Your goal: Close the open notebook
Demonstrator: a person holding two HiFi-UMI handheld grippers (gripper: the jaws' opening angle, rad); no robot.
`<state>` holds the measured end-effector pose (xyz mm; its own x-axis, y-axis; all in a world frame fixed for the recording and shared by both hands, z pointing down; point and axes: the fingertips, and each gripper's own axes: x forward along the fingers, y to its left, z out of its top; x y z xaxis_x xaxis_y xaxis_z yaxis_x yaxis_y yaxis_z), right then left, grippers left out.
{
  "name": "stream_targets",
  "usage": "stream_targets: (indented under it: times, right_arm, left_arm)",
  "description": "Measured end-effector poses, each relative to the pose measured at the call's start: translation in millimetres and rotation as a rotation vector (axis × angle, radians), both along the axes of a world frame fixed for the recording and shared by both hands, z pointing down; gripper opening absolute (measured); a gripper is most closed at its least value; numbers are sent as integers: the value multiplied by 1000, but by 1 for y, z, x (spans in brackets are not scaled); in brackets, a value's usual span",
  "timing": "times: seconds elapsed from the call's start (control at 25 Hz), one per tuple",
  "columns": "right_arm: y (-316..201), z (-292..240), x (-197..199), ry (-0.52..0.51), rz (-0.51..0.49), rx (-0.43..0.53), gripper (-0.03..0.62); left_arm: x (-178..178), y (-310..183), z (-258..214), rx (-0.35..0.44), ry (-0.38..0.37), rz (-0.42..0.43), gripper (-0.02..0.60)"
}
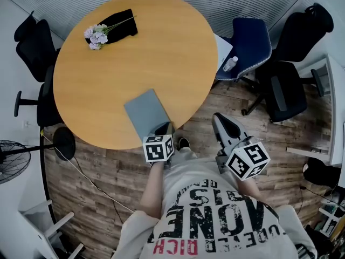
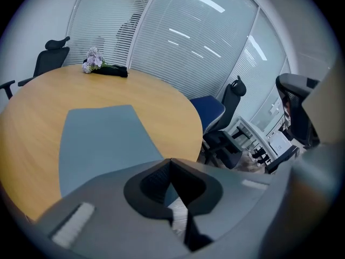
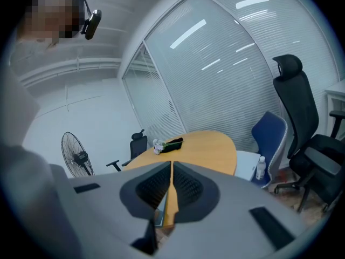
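A grey-blue notebook lies closed and flat on the round wooden table, near the table's front edge. My left gripper sits at the notebook's near right corner, its jaws shut with nothing seen between them. In the left gripper view the notebook spreads out just beyond the left gripper. My right gripper hangs off the table over the wooden floor, to the right of the notebook, also shut and empty. In the right gripper view the right gripper points toward the table.
A bunch of pale flowers lies on a black cloth at the table's far side. A blue chair with a bottle stands at the right, black office chairs beyond it. A fan stands at the left.
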<state>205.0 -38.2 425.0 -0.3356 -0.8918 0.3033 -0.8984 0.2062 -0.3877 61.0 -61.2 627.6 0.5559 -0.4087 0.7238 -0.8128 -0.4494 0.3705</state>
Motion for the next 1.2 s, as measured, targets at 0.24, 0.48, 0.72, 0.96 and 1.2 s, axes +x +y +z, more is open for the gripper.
stream_targets:
  times: [0.24, 0.48, 0.72, 0.96, 1.2]
  right_arm:
    - [-2, -2, -1, 0, -6, 13, 20]
    - [-2, -6, -2, -5, -9, 27, 20]
    - [-2, -11, -6, -6, -30, 45, 20]
    - [0, -17, -11, -7, -41, 62, 20]
    - [1, -21, -14, -10, -54, 78, 20]
  left_arm:
    - [2, -19, -33, 87, 36, -28, 11]
    - [-1, -40, -79, 197, 83, -64, 10]
    - [-3, -51, -115, 317, 69, -54, 9]
    - [-6, -55, -146, 397, 85, -59, 9]
    - [-10, -58, -179, 484, 95, -70, 9]
